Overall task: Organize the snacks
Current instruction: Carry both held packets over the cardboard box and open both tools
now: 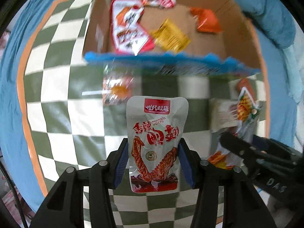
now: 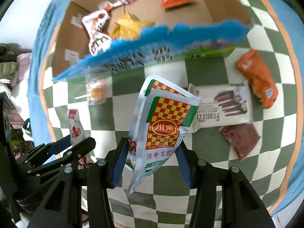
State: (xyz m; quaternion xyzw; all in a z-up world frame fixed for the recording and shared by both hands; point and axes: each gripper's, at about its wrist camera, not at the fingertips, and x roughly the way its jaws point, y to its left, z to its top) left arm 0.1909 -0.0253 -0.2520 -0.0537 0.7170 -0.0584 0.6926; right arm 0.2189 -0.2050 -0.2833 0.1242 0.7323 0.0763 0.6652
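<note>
My left gripper [image 1: 153, 159] is shut on a silver and red duck wing pouch [image 1: 154, 133], held upright above the checkered cloth. My right gripper [image 2: 152, 159] is shut on a silver pouch with a red and yellow check pattern [image 2: 161, 125]. A cardboard box [image 1: 209, 38] with a blue front flap [image 1: 161, 60] stands ahead and holds several snack packets. In the left wrist view the right gripper [image 1: 247, 150] shows at the right; in the right wrist view the left gripper [image 2: 62, 150] shows at the left.
On the green and white checkered cloth [image 2: 117, 114] lie a white Franzzi wafer pack [image 2: 222, 108], an orange bag [image 2: 258, 77], a dark red packet [image 2: 241, 138] and a small clear packet [image 2: 96, 91]. Blue fabric [image 1: 9, 95] surrounds the cloth.
</note>
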